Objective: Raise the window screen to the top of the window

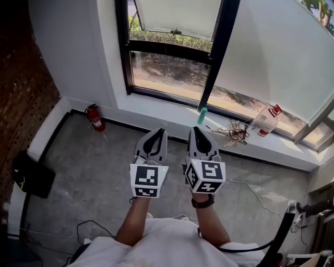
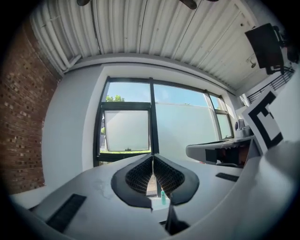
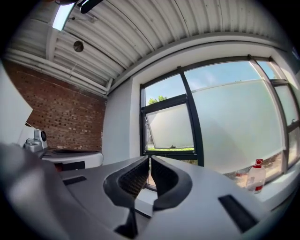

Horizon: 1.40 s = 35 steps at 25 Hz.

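The window screen (image 1: 175,15) is a pale frosted panel in the black-framed left window, with a small dark handle (image 1: 177,32) on its lower edge; grass and ground show below it. It also appears in the left gripper view as the window screen (image 2: 126,130) and in the right gripper view as the window screen (image 3: 171,126). My left gripper (image 1: 158,133) and right gripper (image 1: 194,130) are held side by side, level, pointing at the window from well back over the floor. Both are shut and empty, as shown by the left gripper (image 2: 152,159) and the right gripper (image 3: 149,159).
The white windowsill (image 1: 156,109) carries a small teal bottle (image 1: 202,116), a tangle of wire (image 1: 235,131) and a spray bottle with a red cap (image 1: 266,121). A red fire extinguisher (image 1: 95,117) stands on the floor at the left wall. A black box (image 1: 32,174) and cables lie on the floor.
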Motion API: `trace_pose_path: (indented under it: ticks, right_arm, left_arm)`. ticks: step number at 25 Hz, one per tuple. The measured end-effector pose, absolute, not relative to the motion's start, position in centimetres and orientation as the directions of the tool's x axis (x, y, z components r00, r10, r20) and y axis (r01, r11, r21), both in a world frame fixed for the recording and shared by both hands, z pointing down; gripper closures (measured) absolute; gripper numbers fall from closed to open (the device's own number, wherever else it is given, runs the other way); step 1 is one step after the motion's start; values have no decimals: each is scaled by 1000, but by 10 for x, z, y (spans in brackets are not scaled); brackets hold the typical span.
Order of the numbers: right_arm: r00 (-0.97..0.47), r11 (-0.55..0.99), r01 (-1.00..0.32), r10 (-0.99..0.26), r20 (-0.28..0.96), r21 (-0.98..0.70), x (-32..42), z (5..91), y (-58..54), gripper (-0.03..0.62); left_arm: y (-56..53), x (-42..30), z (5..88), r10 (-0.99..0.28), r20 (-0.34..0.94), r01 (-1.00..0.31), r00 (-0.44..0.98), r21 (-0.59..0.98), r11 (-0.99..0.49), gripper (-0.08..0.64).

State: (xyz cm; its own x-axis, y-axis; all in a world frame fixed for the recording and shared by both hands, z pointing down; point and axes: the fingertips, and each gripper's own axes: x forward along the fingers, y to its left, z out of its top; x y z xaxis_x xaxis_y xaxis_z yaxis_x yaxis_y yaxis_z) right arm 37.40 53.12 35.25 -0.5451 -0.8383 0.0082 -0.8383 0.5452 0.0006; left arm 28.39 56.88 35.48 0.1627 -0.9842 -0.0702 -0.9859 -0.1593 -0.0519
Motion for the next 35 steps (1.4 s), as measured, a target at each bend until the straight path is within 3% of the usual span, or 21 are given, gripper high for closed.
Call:
trace_pose_path:
  ticks: [8, 14, 17, 22, 35]
  right_arm:
    - [-717, 717, -697, -697, 12, -24, 241, 363, 558, 601]
    - [-888, 886, -455, -445, -111, 85, 133, 359, 618, 601]
    - [-928, 922, -368, -356, -109, 124, 92, 370, 631, 603]
    - [-940, 937, -340, -336, -54, 82, 43, 395, 592, 602]
    - [-888, 884, -457, -447, -111, 96, 4, 366, 354, 601]
  left_arm:
    - [602, 159, 360, -997, -73, -999, -18, -50, 22, 549]
    - [638, 57, 385, -985, -43, -985, -170, -3, 170, 549]
    - [644, 14, 406, -973, -2, -972, -229, 56, 228, 549]
    - [622, -30, 405, -968, -106, -973, -226, 79, 218, 558]
    - [380, -60, 395, -992, -63, -994, -107, 30, 105, 558]
